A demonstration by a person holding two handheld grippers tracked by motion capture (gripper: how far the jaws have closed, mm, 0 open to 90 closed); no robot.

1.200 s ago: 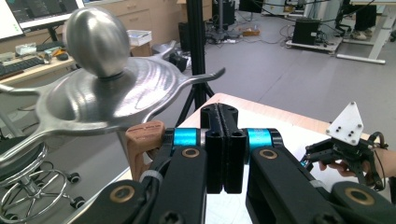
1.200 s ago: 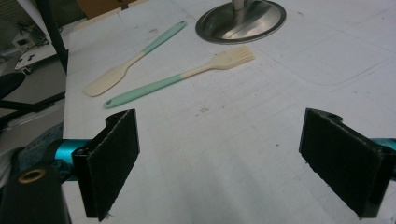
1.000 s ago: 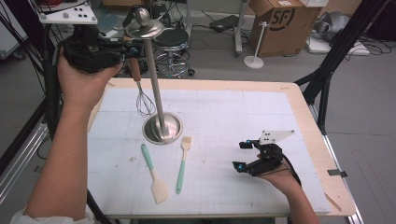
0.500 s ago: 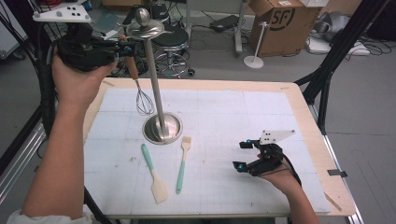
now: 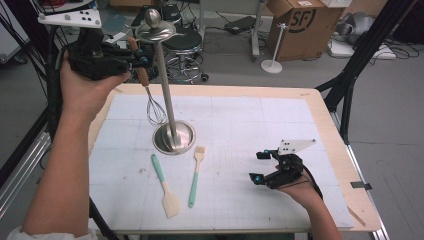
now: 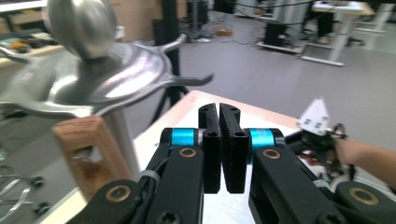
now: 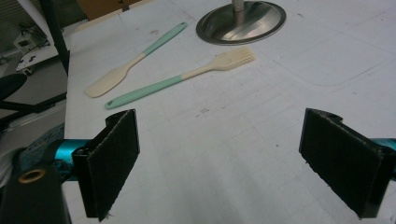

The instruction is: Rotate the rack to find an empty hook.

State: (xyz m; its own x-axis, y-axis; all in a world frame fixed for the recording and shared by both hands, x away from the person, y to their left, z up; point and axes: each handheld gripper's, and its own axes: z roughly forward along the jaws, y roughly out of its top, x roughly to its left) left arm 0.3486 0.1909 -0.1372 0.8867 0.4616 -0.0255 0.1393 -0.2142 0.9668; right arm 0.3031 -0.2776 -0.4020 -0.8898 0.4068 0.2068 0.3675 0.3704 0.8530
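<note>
A steel utensil stand (image 5: pixel 168 100) rises from its round base at the table's middle left. A whisk (image 5: pixel 155 111) with a wooden handle (image 6: pixel 91 154) hangs from one of the stand's top hooks (image 6: pixel 116 74). My left gripper (image 5: pixel 135 54) is held high beside the stand's top. Its jaws are shut with nothing between them (image 6: pixel 219 109), and the wooden handle hangs just left of them. My right gripper (image 5: pixel 256 167) rests open at the front right of the table (image 7: pixel 220 121). A teal-handled spatula (image 5: pixel 164 185) and a teal-handled brush (image 5: pixel 195 175) lie flat in front of the stand's base (image 7: pixel 240 21).
The white gridded mat (image 5: pixel 240 125) covers most of the wooden table (image 5: pixel 332 135). Behind the table are a stool (image 5: pixel 186 40), a cardboard box (image 5: pixel 295 22) and a black tripod leg (image 5: pixel 350 80) at the right.
My left gripper has drawn back a little from the stand's top and tipped, so its grey plate now shows. The whisk still hangs there. The right gripper has not moved.
</note>
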